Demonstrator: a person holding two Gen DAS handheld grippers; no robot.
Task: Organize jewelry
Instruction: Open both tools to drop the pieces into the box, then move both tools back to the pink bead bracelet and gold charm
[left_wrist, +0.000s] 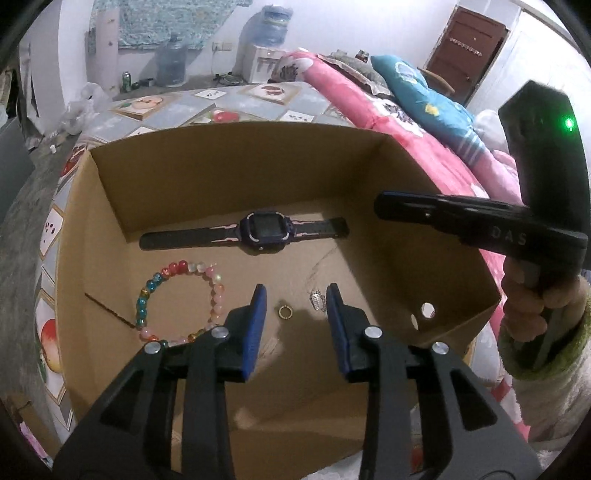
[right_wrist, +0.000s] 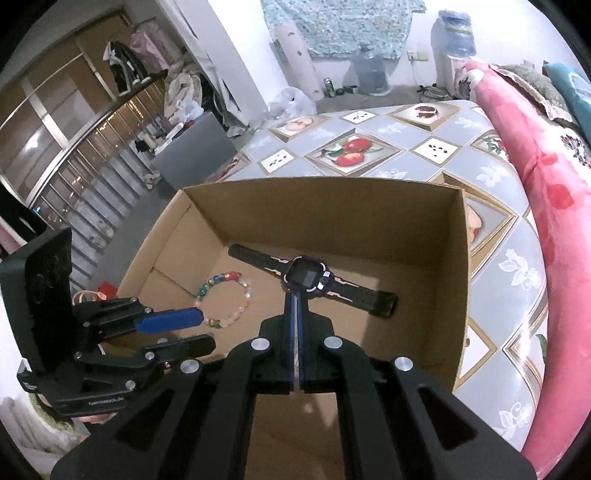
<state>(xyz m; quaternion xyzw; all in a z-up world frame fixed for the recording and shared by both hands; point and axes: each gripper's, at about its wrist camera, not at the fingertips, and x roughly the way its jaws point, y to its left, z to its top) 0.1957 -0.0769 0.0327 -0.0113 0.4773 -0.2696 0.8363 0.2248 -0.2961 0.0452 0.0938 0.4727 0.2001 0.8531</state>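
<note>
Blue pads (left_wrist: 258, 325) line the fingers of the left gripper (left_wrist: 295, 306), whose jaws stand apart with nothing between them, above the floor of a cardboard box (left_wrist: 236, 170). Right under the gap lies a small gold ring (left_wrist: 284, 312), and just beside the right-hand pad a thin silver chain with a small pendant (left_wrist: 317, 301) trails across the cardboard. To the left of the gripper a bracelet (left_wrist: 177, 302) of coloured beads lies in a loop on the box floor. Farther back, near the far wall of the box, a dark watch (left_wrist: 263, 232) with pink trim lies flat with its strap stretched out. The right gripper (right_wrist: 296, 295) has its jaws pressed together and empty; in its own view its tip sits in front of the watch face, and whether it touches the watch cannot be told. A hand (left_wrist: 535, 306) in a fuzzy sleeve holds that gripper's handle. The box rests on a tablecloth (right_wrist: 406, 125) printed with fruit, and a pink blanket (right_wrist: 546, 177) lies along the cloth's right edge.
</note>
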